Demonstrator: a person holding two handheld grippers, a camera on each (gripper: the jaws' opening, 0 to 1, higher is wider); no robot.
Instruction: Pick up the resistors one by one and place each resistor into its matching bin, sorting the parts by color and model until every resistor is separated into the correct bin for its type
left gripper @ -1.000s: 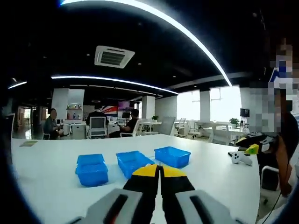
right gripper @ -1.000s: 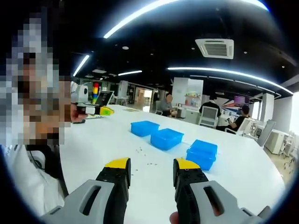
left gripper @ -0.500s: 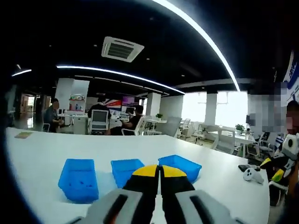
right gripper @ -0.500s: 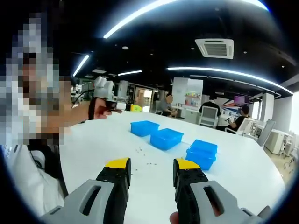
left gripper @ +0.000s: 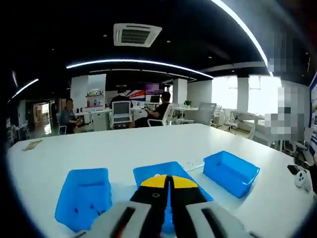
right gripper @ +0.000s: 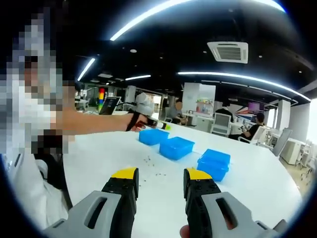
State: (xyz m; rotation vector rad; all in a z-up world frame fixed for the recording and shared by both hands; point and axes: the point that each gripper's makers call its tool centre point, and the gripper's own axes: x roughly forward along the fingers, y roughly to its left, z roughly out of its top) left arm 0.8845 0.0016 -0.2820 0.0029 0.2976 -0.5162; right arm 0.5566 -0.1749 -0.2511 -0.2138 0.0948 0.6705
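In the left gripper view, the left gripper (left gripper: 168, 181) has its 2 yellow-tipped black jaws pressed together with only a thin seam between them and nothing visibly held, poised over the middle bin of 3 shallow blue plastic bins on a broad white table (left gripper: 124, 148). The left blue bin (left gripper: 83, 198) holds a few small dark specks, the middle blue bin (left gripper: 166, 171) is partly hidden behind the jaws, and the right blue bin (left gripper: 231, 171) sits a little apart. In the right gripper view, the right gripper (right gripper: 161, 174) stands with its jaws wide apart and bare, low over the table. Just beyond its tips lie the scattered tiny dark resistors (right gripper: 153, 166), loose on the white surface, between the gripper and the row of 3 bins. The person's outstretched arm (right gripper: 94, 124) reaches in from the left, the hand just beside the farthest bin. Seated people and office chairs show in the background.
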